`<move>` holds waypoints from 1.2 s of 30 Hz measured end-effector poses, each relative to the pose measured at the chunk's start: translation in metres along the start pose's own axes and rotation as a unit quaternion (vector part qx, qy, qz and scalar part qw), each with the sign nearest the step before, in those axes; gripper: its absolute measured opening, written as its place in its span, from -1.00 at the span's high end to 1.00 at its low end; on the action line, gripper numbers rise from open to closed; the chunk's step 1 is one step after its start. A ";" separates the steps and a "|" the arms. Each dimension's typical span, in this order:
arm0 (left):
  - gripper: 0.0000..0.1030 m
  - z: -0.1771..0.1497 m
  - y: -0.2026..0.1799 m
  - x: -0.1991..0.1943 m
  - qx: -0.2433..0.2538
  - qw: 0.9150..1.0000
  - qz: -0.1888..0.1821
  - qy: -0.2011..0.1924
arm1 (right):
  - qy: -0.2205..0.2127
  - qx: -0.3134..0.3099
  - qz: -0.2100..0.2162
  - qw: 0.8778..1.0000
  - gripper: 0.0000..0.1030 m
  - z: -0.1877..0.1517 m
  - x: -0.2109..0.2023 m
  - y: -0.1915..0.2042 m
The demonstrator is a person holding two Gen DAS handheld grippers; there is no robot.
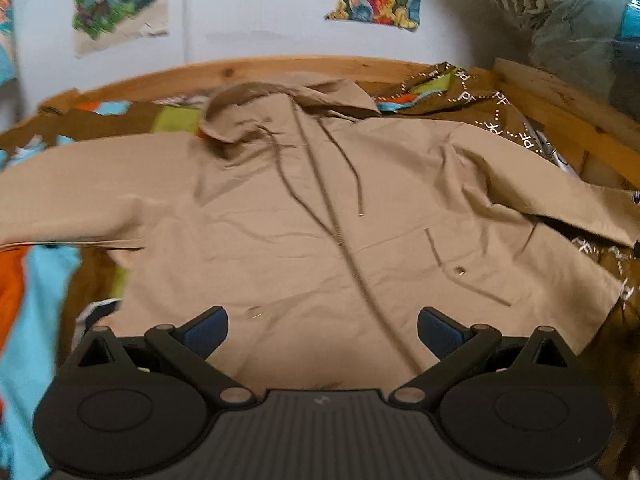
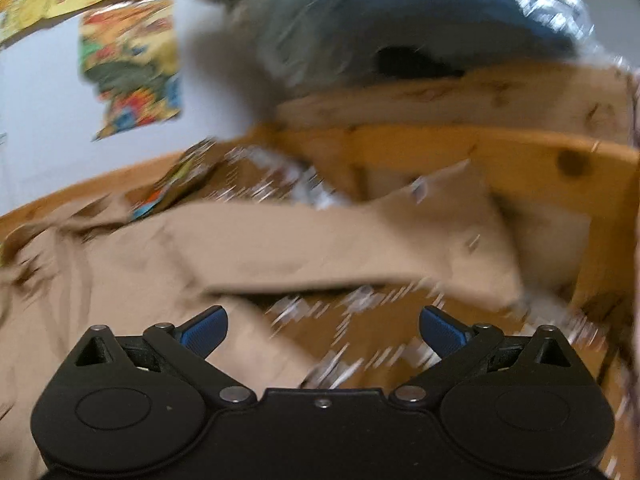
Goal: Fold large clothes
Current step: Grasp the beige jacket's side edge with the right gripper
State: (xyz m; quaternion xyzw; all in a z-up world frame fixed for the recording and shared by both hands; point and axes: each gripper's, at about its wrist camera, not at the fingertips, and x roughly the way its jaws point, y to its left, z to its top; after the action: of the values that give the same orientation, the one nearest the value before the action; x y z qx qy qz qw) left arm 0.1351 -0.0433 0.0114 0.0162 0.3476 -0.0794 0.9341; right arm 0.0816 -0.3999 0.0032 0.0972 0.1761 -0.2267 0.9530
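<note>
The tan jacket (image 1: 320, 208) lies flat, front up, on the bed, collar away from both wide-open, empty grippers, left gripper (image 1: 322, 330) over its hem, right gripper (image 2: 323, 330) nearer the outstretched sleeve (image 2: 320, 240).

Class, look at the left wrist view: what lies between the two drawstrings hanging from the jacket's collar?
In the left wrist view, the zipper runs down the tan jacket between the two drawstrings, from the collar toward the open left gripper.

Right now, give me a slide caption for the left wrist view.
Open left gripper hovers over the hem of a tan zip-up hooded jacket spread flat on a patterned bedspread.
</note>
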 end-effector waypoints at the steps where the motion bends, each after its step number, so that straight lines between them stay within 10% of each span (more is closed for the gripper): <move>1: -0.99 0.005 -0.002 0.009 -0.003 1.000 -0.005 0.003 | -0.012 -0.003 -0.022 1.000 -0.81 0.007 0.005 -0.008; 19: -0.99 -0.008 -0.060 0.101 0.023 0.994 -0.083 0.066 | 0.039 0.011 -0.193 0.980 -0.34 0.023 0.118 -0.082; 24: -0.99 -0.007 -0.058 0.096 0.018 0.995 -0.084 0.059 | 0.056 0.040 -0.212 0.975 0.33 0.023 0.128 -0.094; 29: -0.99 -0.005 -0.051 0.086 0.010 0.995 -0.082 0.051 | 0.034 0.052 -0.205 0.977 0.97 0.022 0.123 -0.094; 36: -0.99 -0.001 -0.043 0.075 -0.003 0.996 -0.080 0.032 | -0.025 -0.014 -0.129 0.991 1.00 0.025 0.086 -0.071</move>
State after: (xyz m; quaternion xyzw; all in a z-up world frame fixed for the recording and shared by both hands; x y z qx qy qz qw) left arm 0.1834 -0.0963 -0.0371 -0.0119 0.3781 -0.1524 0.9131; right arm 0.1281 -0.5032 -0.0142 0.0549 0.1661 -0.3480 0.9210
